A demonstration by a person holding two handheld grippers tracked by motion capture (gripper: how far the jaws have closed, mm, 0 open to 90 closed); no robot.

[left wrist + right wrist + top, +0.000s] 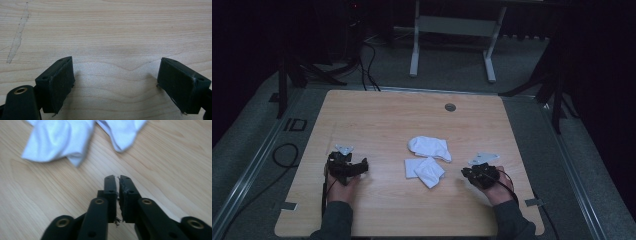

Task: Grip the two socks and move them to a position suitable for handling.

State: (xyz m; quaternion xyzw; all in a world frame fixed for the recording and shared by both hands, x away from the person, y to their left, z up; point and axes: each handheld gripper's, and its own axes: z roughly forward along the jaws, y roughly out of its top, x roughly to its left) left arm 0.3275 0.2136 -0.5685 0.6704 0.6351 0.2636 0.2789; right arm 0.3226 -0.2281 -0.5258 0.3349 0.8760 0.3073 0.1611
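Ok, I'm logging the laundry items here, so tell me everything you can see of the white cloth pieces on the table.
The white cloths lie near the middle of the wooden table, between the two tongs and touched by neither. They look like soft, thin fabric, possibly socks. One lies crumpled farther from the person; the other, nearer piece lies flatter and partly folded over itself. The two touch or overlap slightly. In the right gripper view their edges show ahead of the shut right tongs, lying limp on the wood.

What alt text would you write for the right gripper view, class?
The right gripper, its black jaws shut on nothing, points across a wooden table toward white socks lying just ahead of its tips.
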